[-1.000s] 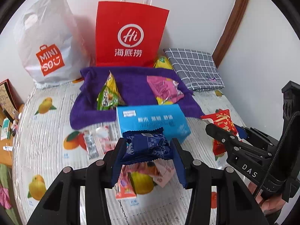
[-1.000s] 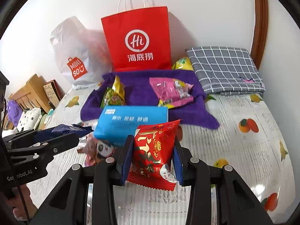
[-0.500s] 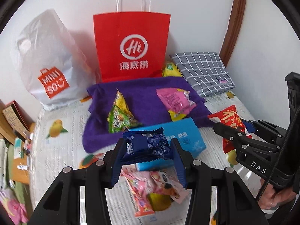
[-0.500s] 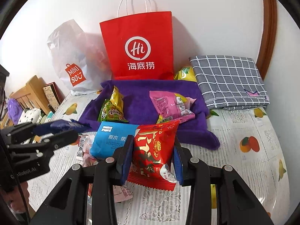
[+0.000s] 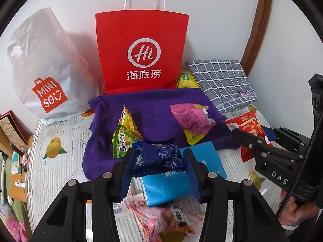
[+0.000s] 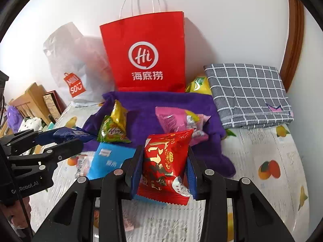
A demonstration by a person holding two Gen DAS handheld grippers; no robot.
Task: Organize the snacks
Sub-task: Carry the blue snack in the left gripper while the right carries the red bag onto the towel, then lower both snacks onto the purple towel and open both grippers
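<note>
Left tool is clamped on a dark blue snack pack, held up off the surface w/ the pack crosswise between the blue pads. Right tool grips a red snack pack upright — gold print facing the camera, bottom seam hanging below the pads.

In the left wrist view, the purple towel lies at 12 o'clock from the blue pack; on it a green-yellow pack at 11 and a pink pack at 1. A light blue tissue pack sits just below and behind the held pack, partly hidden. Pink wrappers lie at 6, near the bottom edge.

Behind the towel — a red paper bag stands upright at the wall, a white Miniso bag at 10, a grey checked cloth at 2. All rest on a fruit-print bed cover.
</note>
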